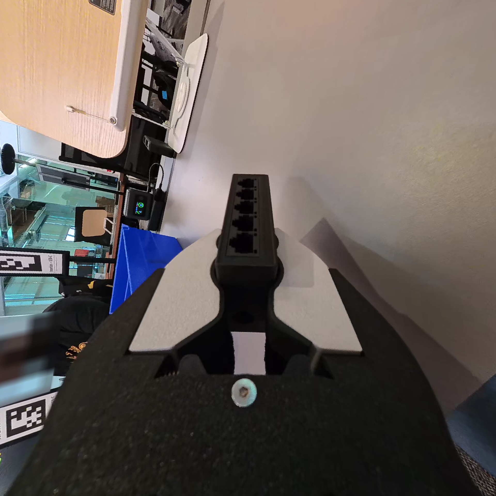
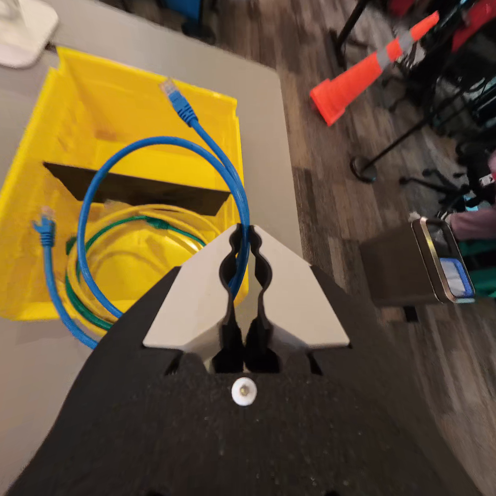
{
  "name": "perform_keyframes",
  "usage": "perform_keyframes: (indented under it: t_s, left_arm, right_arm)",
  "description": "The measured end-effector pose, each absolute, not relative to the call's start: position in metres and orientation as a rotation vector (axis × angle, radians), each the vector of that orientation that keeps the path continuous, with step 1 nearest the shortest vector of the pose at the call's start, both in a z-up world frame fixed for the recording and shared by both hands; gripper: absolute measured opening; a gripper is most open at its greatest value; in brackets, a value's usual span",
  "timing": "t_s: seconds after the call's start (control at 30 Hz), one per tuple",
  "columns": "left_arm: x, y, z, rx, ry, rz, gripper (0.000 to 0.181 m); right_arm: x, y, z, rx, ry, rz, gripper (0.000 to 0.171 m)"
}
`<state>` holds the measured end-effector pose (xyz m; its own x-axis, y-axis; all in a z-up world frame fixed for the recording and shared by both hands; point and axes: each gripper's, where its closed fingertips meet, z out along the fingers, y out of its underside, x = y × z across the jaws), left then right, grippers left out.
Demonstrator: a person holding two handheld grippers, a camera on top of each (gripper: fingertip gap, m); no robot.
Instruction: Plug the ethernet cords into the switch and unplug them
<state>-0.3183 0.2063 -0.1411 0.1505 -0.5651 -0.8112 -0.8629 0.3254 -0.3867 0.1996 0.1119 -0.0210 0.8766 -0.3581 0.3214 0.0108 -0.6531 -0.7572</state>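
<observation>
Switch clamped, cord pinched

My left gripper [image 1: 247,257] clamps the switch [image 1: 248,225]; my right gripper [image 2: 244,230] pinches the blue cord [image 2: 163,139] mid-loop (both plugs dangle ahead), so I'd regrip nearer a plug.

Clutter around the grey table, both wrist views.

Left wrist view, rolled sideways: grey table [image 1: 349,107] fills the right; blue bin [image 1: 139,265] at its edge; white pad [image 1: 188,88] farther along; small black device with a lit screen [image 1: 138,206] beside the table edge, cable attached; wood-faced chair back [image 1: 61,67] upper left; black-and-white marker tags [image 1: 24,418] at left margin, lower one blurred. Right wrist view: yellow bin [image 2: 80,112] on the table, black divider [image 2: 139,188] across it; orange cone [image 2: 370,72] lying tipped on the wood-pattern floor [image 2: 335,188]; dark box with metal rim [image 2: 418,263] right; black stand legs [image 2: 389,145] behind.
</observation>
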Motion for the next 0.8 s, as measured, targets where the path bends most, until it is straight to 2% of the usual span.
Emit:
perform_keyframes:
  t_s: [0.33,0.8]
  left_arm:
    - [-0.318,0.205,-0.142,-1.349,1.544,0.353,0.030]
    - [-0.316,0.204,-0.145,-1.347,1.560,0.354,0.030]
  right_arm:
    - [0.209,0.094,-0.093,-2.599,0.250,-0.683,0.006]
    - [0.199,0.077,-0.083,-2.691,0.200,-0.809,0.007]
